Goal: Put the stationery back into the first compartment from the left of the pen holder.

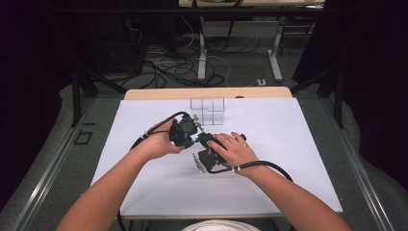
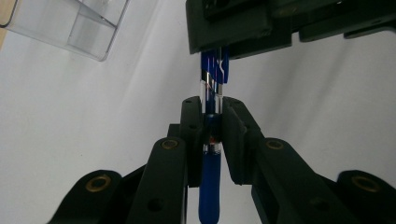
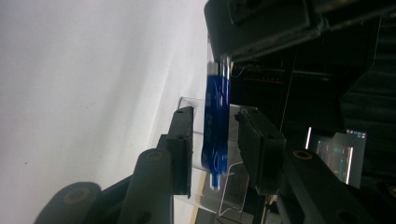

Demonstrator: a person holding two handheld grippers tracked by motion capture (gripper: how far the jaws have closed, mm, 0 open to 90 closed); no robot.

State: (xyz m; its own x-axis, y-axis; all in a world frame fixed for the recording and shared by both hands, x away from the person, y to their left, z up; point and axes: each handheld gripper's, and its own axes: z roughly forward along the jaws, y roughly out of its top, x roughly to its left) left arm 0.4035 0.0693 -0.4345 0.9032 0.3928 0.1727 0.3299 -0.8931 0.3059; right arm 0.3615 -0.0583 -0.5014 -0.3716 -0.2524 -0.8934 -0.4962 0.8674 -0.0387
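Left gripper (image 2: 212, 121) clamped on a blue pen (image 2: 209, 186), jaws pressed against its barrel. Right gripper (image 3: 212, 140) parted, jaws on either side of the pen's capped end (image 3: 215, 126) without clear contact. Both held close together above the white table (image 1: 144, 183), nose to nose, pen bridging them. Clear compartmented organizer (image 1: 208, 110) just beyond on the table. Pen tip cut off below the left gripper view.

Black linked jaws with brass-ringed pivots (a black cable (image 1: 269, 165) trails), forearms bare.
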